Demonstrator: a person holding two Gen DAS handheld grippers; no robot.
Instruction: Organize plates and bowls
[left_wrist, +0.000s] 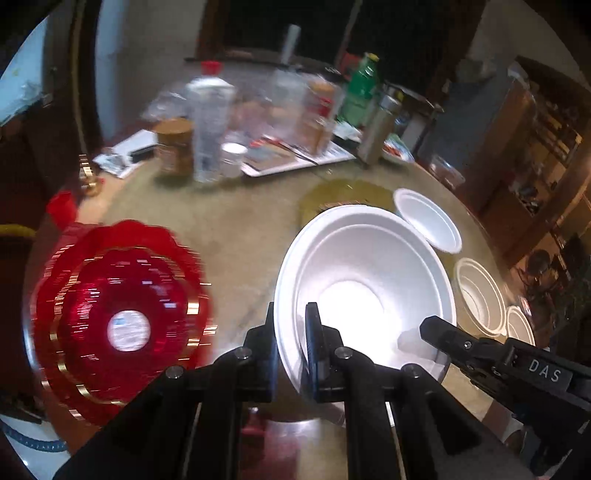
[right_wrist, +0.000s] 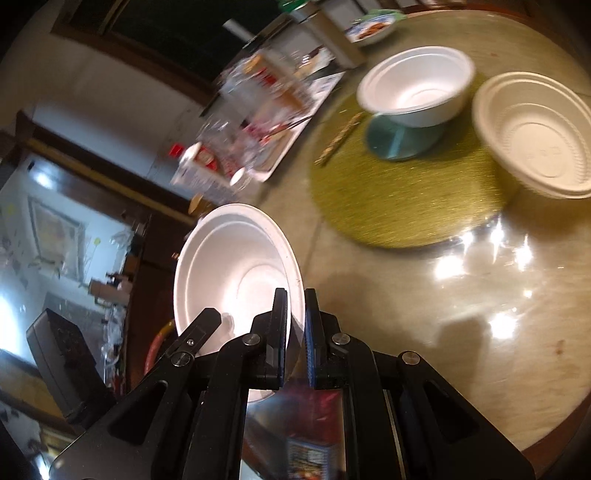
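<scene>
A large white foam bowl (left_wrist: 364, 280) is held in the air between both grippers; it also shows in the right wrist view (right_wrist: 236, 266). My left gripper (left_wrist: 291, 332) is shut on its left rim. My right gripper (right_wrist: 295, 325) is shut on its right rim, and its black fingers (left_wrist: 443, 338) show at the bowl's right edge in the left wrist view. A stack of red plates with gold trim (left_wrist: 118, 317) lies on the table to the left. More white bowls (right_wrist: 417, 85) (right_wrist: 535, 133) stand on a round green mat (right_wrist: 402, 192).
Bottles, jars and a tray (left_wrist: 295, 158) crowd the back of the round glossy table (right_wrist: 480, 332). A small white bowl (left_wrist: 428, 219) and two ribbed ones (left_wrist: 480, 295) sit at the right. A blue disc (right_wrist: 391, 142) lies under one bowl.
</scene>
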